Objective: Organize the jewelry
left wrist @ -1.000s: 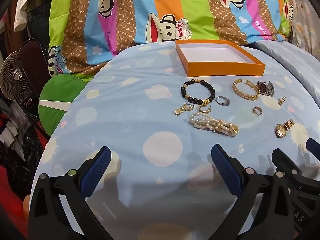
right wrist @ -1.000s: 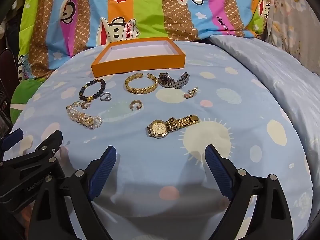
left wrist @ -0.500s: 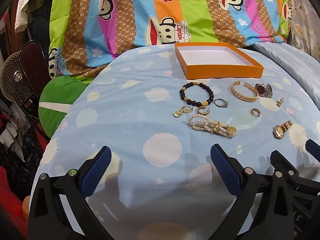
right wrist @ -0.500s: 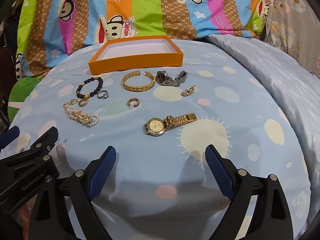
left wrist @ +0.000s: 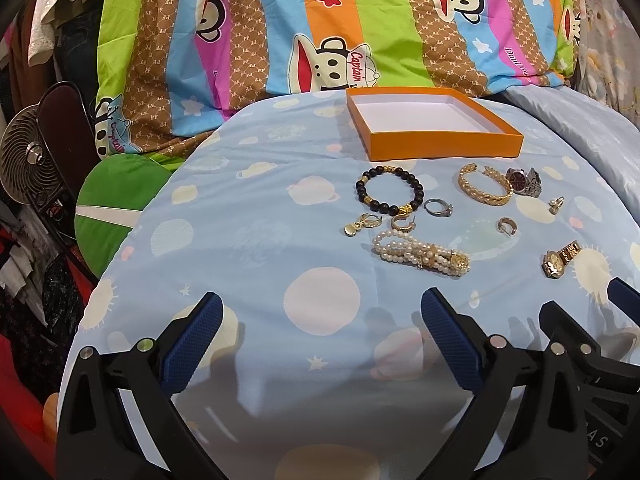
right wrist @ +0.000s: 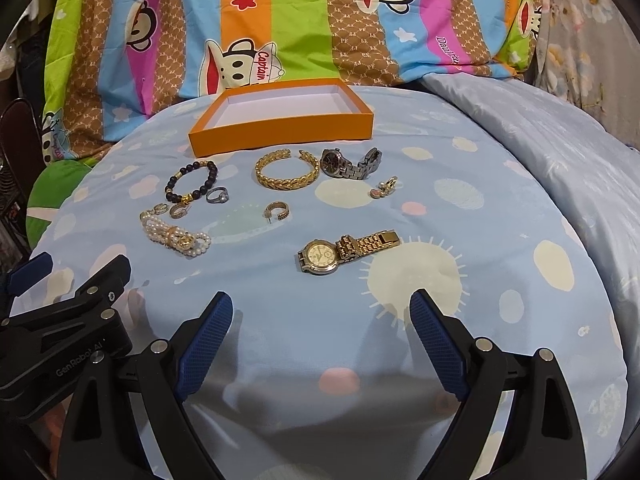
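On the bed, seen from the left wrist view, a pale blue sheet (left wrist: 256,240) with cream blobs carries the jewelry, and the left gripper (left wrist: 320,320) hangs low over its near edge with fingers (left wrist: 192,340) spread wide and holding nothing. An orange box (left wrist: 440,144) with a white inside lies open at the far side, against a striped cartoon quilt (left wrist: 280,40). Just in front of the box lie a black bead bracelet (left wrist: 390,192), a gold bangle (left wrist: 486,190) and a dark-faced steel watch (left wrist: 524,182). Nearer are a silver ring (left wrist: 438,207), two gold earrings (left wrist: 360,224), a small gold hoop (left wrist: 506,226) and a pearl bracelet (left wrist: 420,254). A gold watch (left wrist: 560,260) lies to the right, apart from the rest. Part of the right gripper shows at the lower right corner. A small fan (left wrist: 28,164) stands off the bed at left.

From the right wrist view, the right gripper (right wrist: 320,320) is likewise low over the sheet (right wrist: 500,220), fingers (right wrist: 436,344) released and empty. The gold watch (right wrist: 344,252) is the nearest piece, just ahead of the fingers. Beyond it lie the hoop (right wrist: 278,211), the gold bangle (right wrist: 288,176), the steel watch (right wrist: 350,164) and a pink-stoned earring (right wrist: 384,188). The pearl bracelet (right wrist: 176,236), silver ring (right wrist: 218,196) and bead bracelet (right wrist: 192,182) lie to the left. The orange box (right wrist: 280,136) stands empty behind them all. The left gripper's black frame shows at the lower left.
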The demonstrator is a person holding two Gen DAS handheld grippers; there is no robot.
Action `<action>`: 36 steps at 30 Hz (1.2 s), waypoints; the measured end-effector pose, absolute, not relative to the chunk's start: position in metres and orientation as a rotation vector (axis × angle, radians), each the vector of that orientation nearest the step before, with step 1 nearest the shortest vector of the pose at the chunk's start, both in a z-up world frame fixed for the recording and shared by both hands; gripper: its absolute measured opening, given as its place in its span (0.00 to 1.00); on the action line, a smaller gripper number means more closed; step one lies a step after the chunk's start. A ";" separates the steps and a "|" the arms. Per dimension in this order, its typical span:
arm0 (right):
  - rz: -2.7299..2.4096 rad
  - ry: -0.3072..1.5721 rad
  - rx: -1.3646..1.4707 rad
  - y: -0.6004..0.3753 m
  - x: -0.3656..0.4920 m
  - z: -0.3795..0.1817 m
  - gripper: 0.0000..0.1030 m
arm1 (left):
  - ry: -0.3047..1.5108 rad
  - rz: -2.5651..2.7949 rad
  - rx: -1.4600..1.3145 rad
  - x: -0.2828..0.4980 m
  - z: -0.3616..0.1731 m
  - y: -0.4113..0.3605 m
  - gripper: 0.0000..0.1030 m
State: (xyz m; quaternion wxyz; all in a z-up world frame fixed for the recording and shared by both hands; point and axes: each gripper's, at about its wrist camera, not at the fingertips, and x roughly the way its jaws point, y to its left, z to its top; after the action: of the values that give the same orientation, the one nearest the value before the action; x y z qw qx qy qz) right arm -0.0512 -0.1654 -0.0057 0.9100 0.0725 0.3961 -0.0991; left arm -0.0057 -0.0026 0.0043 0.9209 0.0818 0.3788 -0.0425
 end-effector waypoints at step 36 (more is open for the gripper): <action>-0.201 0.795 0.147 -0.164 -0.054 -0.002 0.86 | 0.780 -0.086 0.164 -0.007 0.004 -0.003 0.94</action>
State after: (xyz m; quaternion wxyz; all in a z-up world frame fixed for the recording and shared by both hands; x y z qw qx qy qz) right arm -0.0539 -0.1638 -0.0023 0.9144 0.0715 0.3862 -0.0976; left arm -0.0070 -0.0029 0.0038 0.9207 0.0796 0.3799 -0.0418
